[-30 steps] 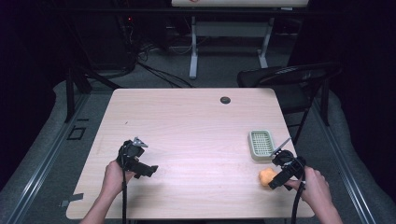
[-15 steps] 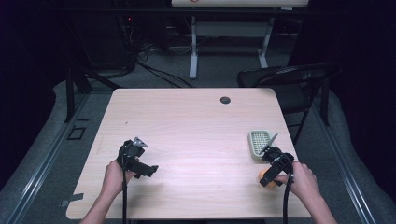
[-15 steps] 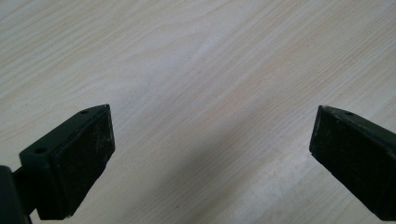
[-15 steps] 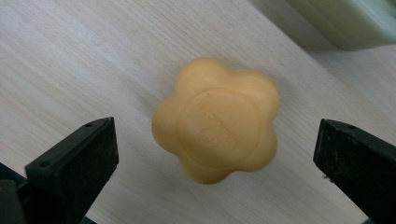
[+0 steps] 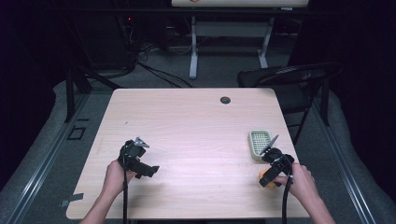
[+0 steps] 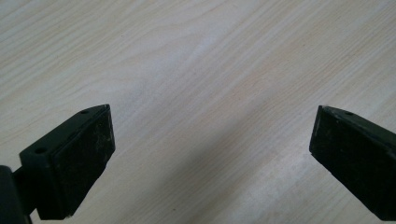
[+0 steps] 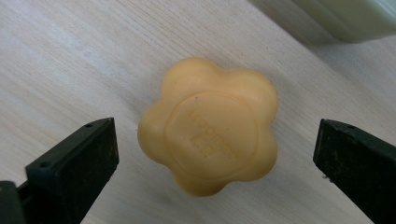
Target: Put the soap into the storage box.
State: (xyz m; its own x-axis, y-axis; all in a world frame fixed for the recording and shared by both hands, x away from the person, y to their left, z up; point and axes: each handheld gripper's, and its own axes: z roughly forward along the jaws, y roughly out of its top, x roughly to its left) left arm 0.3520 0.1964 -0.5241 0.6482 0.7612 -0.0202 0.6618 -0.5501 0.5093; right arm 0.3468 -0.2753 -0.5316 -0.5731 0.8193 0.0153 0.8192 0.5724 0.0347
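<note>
My right gripper (image 5: 270, 173) hangs directly over the orange soap (image 7: 208, 126), a flower-shaped bar with 5 rounded lobes lying flat on the desk (image 5: 196, 126) near its right front corner. In the right gripper view the bar sits between my 2 black jaws, roughly centred, with clear desk showing on either side; the jaws stand wide apart and touch nothing. The relation that governs the next move is therefore plain: the bar lies straight ahead of the gripper, along its line of sight, and only a descent separates them.

The bar has no real long axis. Its outline is close to round, so it points no particular way, and I judge the closing line of the jaws need not be turned to suit it. The embossed disc on its top face carries lettering too faint to read.

The pale green slatted soap dish (image 5: 259, 142) rests on the desk just beyond the bar, apart from it.

My left gripper (image 6: 210, 154) is well away near the left front of the desk, jaws apart over bare wood, holding nothing. The right hand (image 5: 299, 179) is clearly the nearer.
</note>
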